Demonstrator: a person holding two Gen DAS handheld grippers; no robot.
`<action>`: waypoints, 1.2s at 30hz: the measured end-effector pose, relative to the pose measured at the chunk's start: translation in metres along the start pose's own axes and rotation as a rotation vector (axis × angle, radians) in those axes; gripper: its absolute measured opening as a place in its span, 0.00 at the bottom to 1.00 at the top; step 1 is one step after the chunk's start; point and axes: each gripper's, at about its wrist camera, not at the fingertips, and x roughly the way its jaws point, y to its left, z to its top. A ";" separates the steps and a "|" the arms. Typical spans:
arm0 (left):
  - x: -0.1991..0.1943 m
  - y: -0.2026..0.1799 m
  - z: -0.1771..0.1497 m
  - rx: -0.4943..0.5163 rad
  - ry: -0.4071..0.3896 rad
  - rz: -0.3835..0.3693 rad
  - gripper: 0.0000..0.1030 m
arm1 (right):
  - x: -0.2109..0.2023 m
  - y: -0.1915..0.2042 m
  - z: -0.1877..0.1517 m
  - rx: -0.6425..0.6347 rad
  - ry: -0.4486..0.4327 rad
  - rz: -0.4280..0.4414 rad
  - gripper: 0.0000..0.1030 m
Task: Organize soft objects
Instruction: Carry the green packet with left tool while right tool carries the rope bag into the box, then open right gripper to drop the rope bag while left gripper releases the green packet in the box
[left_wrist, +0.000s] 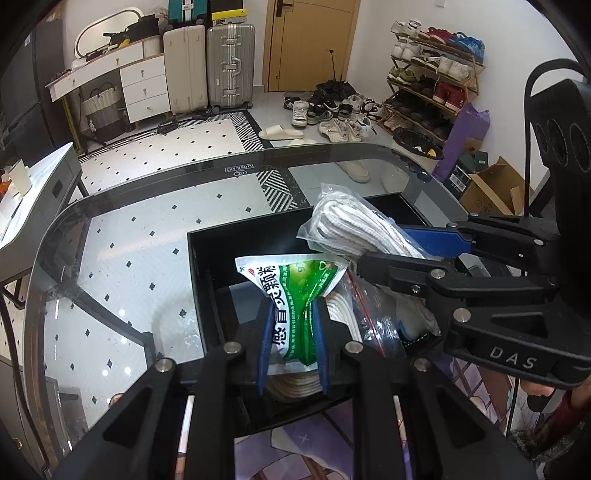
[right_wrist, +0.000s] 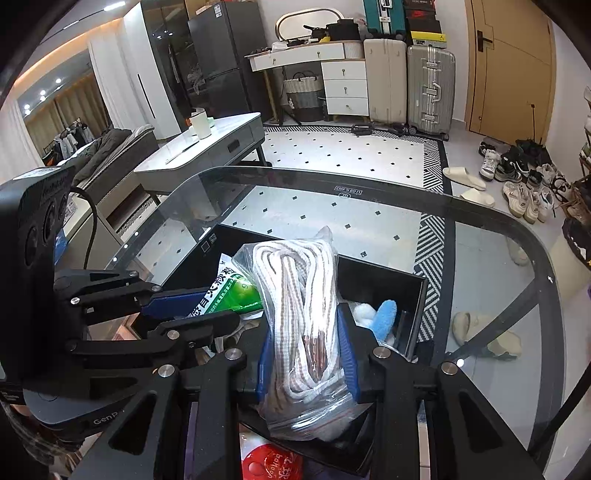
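The green sachet is clenched in the left gripper and the bagged cord in the right gripper, both held lengthwise toward twelve o'clock over the black box.

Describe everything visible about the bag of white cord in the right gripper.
The bag of white cord is a clear, crinkled zip bag with a red seal strip, stuffed with looped white cord carrying brownish stripes. The right gripper is shut on its lower middle, blue pads pressing both sides, so it stands roughly upright with its top leaning away. It hangs over the black box on the glass table, beside the green sachet in the left gripper; whether the two touch is unclear.
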 end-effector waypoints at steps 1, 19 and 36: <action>0.000 -0.001 -0.001 0.004 0.004 0.001 0.17 | 0.001 0.000 0.000 0.001 0.000 -0.001 0.30; -0.019 0.008 -0.027 0.008 0.011 0.003 0.17 | 0.000 0.018 -0.018 -0.040 0.019 0.042 0.30; -0.034 0.006 -0.049 0.015 0.003 0.026 0.21 | -0.009 0.028 -0.027 -0.070 0.031 0.048 0.30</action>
